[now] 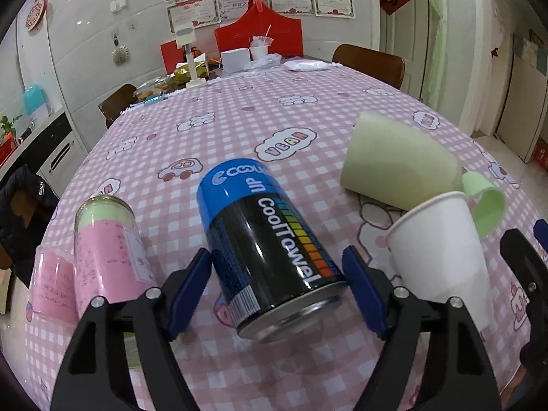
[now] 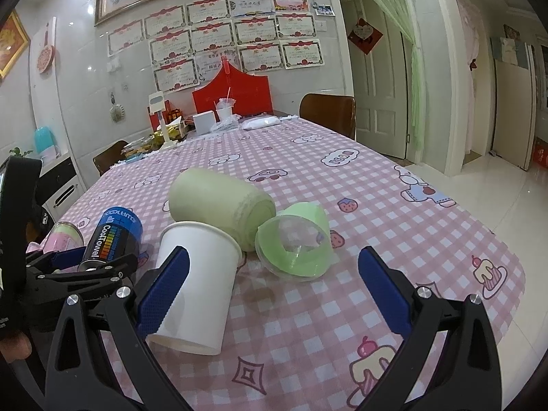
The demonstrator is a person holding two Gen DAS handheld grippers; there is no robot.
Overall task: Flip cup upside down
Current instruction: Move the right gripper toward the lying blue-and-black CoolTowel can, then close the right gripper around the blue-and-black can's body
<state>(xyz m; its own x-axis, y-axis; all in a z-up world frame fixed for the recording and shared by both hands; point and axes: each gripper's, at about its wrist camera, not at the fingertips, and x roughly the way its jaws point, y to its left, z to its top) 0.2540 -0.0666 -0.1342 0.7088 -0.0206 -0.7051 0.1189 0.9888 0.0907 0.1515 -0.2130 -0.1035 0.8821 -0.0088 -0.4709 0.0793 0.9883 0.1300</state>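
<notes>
Item: white paper cup [image 2: 195, 281] upright on pink checked tablecloth [image 2: 376, 212], mouth up, between two open grippers.

Cup stands near the front of the table; the right gripper [image 2: 274, 284] is spread wide, its left blue finger [image 2: 164, 287] in front of the cup's wall, contact not clear, and its right finger well apart from the cup. Left gripper [image 1: 277, 294] also wide, holding nothing, its fingers either side of a black-and-blue CoolTowel can [image 1: 270, 257] standing on the cloth. Left of the can: pink-and-green canister [image 1: 109, 253]. Behind the cup: pale green cup [image 2: 219, 202] lying on its side, and just right of it a small green-rimmed clear container [image 2: 294, 243], also tipped over. Far end of table: clutter and a red box [image 2: 233, 92].
</notes>
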